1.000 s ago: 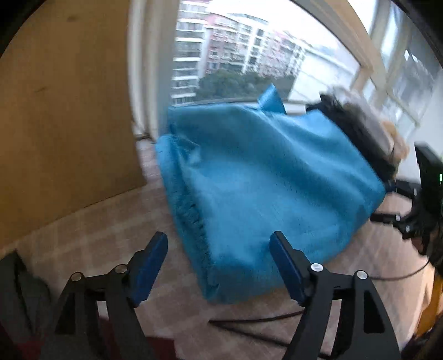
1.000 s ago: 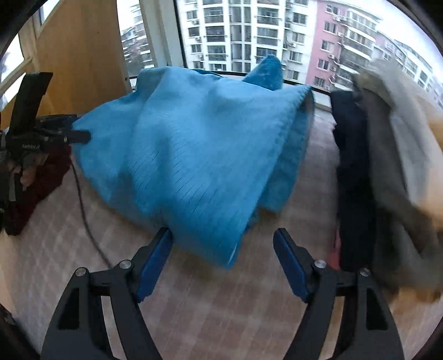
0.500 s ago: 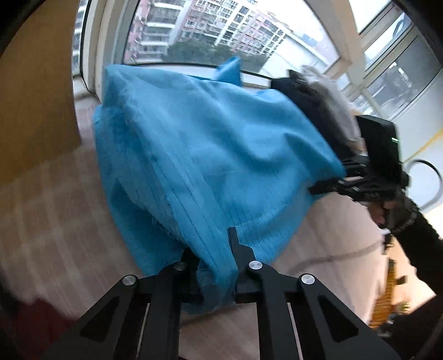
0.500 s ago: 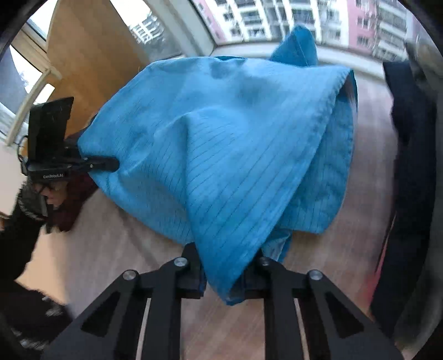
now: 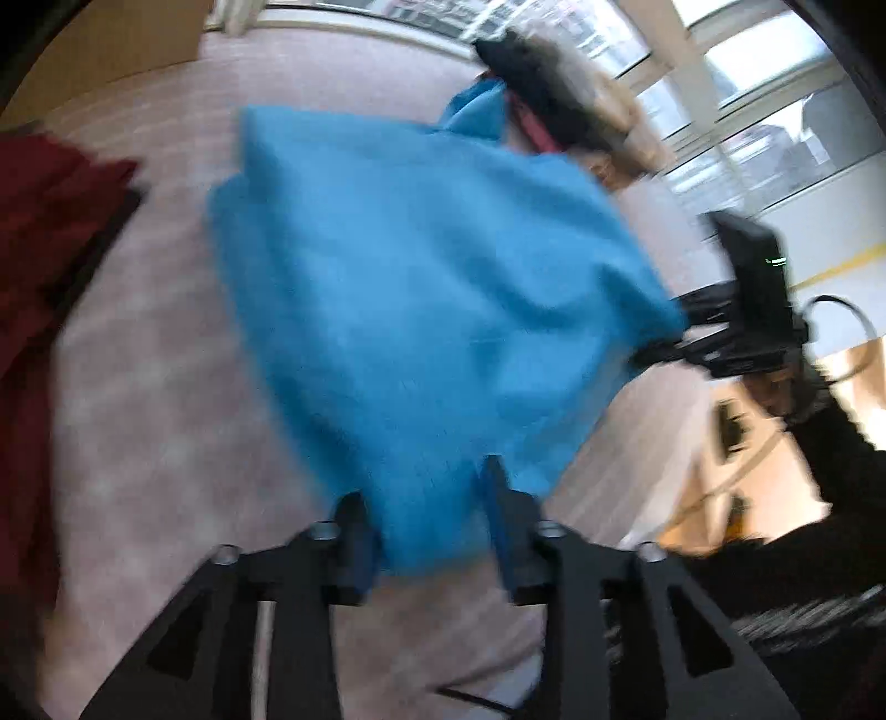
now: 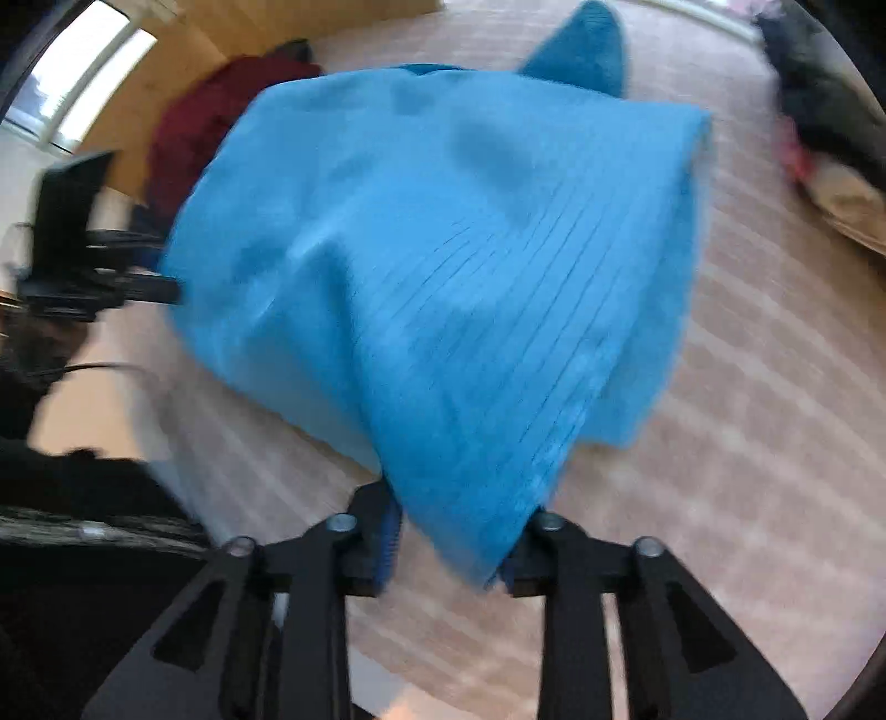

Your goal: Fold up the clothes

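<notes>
A bright blue ribbed garment (image 5: 421,277) lies spread on the pale checked surface (image 5: 155,421), blurred by motion. Its near corner sits between the fingers of my left gripper (image 5: 429,520), whose jaws are opening, and the pads stand apart from the cloth. In the right wrist view another corner of the blue garment (image 6: 443,249) drapes between the fingers of my right gripper (image 6: 451,543), whose jaws are also opening. Each gripper shows in the other's view at a side corner of the cloth: the right gripper (image 5: 742,310) and the left gripper (image 6: 83,260).
A dark red garment (image 5: 50,232) lies left of the blue one, also seen as the red garment (image 6: 210,122). A heap of dark and beige clothes (image 5: 559,111) sits at the far side by the windows. A wooden panel (image 6: 266,22) stands behind.
Both grippers went from wide open to shut on the blue garment's corners, swept across the surface with it, and now their jaws have parted again. Both views tilt further down.
</notes>
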Demonstrator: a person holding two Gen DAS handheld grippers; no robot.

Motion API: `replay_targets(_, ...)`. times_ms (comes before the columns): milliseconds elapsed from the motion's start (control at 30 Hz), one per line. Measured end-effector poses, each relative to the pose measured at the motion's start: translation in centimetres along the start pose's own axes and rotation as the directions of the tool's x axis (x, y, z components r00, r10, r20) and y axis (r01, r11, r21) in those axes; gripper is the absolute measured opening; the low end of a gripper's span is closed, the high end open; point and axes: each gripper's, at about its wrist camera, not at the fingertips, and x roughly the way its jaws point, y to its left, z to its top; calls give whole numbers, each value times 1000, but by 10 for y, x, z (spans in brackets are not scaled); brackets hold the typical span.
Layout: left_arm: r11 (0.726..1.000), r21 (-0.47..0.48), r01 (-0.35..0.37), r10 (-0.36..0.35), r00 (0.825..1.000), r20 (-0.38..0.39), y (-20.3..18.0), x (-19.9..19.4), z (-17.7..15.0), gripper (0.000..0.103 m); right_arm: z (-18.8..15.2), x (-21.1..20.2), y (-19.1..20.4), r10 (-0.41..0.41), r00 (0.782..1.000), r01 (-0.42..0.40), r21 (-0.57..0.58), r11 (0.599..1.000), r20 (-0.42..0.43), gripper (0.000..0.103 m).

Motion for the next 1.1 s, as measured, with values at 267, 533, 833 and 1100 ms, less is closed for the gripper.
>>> replay_targets(267, 962, -25, -271, 272, 947, 170, 16, -66, 16, 51, 24, -74, -20, -236, 906, 168, 213, 962, 351, 63)
replay_targets(533, 988, -90, -126, 139, 979, 151, 32, -14, 101, 61, 68, -10, -59, -57, 955, -49, 345, 937, 290, 63)
replay_targets(833, 972, -219, 83, -38, 979, 202, 53, 14, 116, 10, 93, 13, -50, 35, 966, -110, 288, 951, 255, 11)
replay_targets(1100, 978, -202, -56, 119, 943, 312, 56, -3, 93, 13, 129, 24, -38, 26, 968, -71, 173, 982, 249, 11)
